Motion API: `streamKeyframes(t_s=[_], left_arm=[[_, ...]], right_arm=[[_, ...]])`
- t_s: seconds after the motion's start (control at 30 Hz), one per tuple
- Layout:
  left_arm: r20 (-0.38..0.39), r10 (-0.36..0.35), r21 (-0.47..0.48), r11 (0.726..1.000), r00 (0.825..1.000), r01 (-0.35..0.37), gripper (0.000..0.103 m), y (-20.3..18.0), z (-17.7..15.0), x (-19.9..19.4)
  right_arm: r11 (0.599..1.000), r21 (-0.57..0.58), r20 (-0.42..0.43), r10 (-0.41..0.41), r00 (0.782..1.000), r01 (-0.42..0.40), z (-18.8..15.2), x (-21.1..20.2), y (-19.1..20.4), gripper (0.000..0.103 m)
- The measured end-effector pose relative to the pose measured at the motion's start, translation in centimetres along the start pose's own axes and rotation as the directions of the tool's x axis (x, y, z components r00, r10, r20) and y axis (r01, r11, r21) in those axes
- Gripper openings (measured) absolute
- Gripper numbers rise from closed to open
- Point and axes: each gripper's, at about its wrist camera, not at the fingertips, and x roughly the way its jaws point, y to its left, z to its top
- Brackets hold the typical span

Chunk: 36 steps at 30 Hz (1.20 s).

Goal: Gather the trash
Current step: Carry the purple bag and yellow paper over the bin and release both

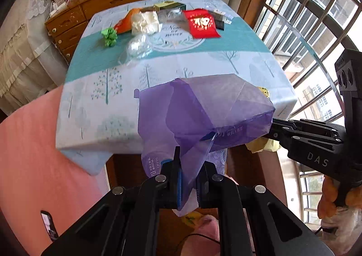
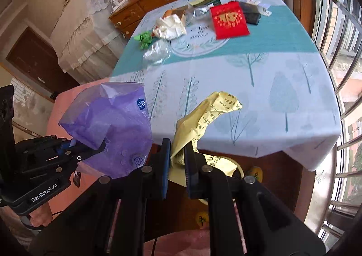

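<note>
- Two tongs show from the left wrist: the left tongs [image 1: 189, 172] are clamped on a purple plastic bag [image 1: 203, 111] hanging over the near edge of the tabletop [image 1: 158, 70]; the right tongs [image 1: 271, 128] sit beside it.
- Right wrist: the right tongs [image 2: 177, 154] pinch a crumpled yellow paper [image 2: 203, 118] (printed characters), with more litter far back, including a red envelope [image 2: 228, 19].

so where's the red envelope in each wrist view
Left wrist: red envelope lies at the table's far end, upper centre, right of the white crumpled paper.
Right wrist: red envelope sits upper centre-right, again right of that paper.
Shared landmark: the round "Now or never" print on the tablecloth, just left of it.
</note>
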Motion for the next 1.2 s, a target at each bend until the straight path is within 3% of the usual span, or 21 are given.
streamKeyframes(t_s=[0.23,0.47,0.7,0.9,1.03,1.13,1.17,1.2], left_arm=[[-0.113,-0.013,-0.057,0.998,0.994,0.006,0.009,1.6,-6.4,4.6],[-0.197,0.001,-0.103,0.994,0.980,-0.021,0.009,1.9,-10.0,14.8],[-0.229,-0.009,-0.158,0.987,0.973,-0.028,0.009,2.4,-14.5,26.2],[-0.258,-0.028,-0.196,0.980,0.966,-0.024,0.009,2.5,-18.3,35.3],[-0.269,-0.034,-0.165,0.986,0.962,-0.011,0.011,2.1,-20.4,39.5],[-0.269,-0.004,-0.148,0.988,0.963,-0.037,0.044,1.3,-21.0,41.7],[-0.275,-0.001,-0.153,0.987,0.961,-0.043,0.058,1.2,-21.3,42.3],[-0.279,0.002,-0.164,0.985,0.960,-0.049,0.065,1.4,-21.5,42.6]], right_arm=[[0.999,0.018,-0.121,-0.030,0.992,0.033,-5.1,5.2,-0.2,0.009],[0.995,-0.034,-0.199,-0.101,0.975,0.096,-9.3,14.1,-2.5,0.009],[0.992,-0.007,-0.240,-0.121,0.963,0.123,-14.0,24.7,-8.4,0.009],[0.990,-0.061,-0.290,-0.136,0.947,0.124,-17.6,33.6,-13.8,0.009],[0.990,-0.085,-0.321,-0.136,0.937,0.115,-19.8,38.4,-16.7,0.010],[0.986,-0.106,-0.336,-0.157,0.929,0.128,-21.3,41.0,-18.1,0.016],[0.986,-0.105,-0.336,-0.159,0.928,0.131,-21.6,41.5,-18.5,0.024],[0.985,-0.100,-0.337,-0.164,0.927,0.138,-21.9,42.0,-19.0,0.039]])
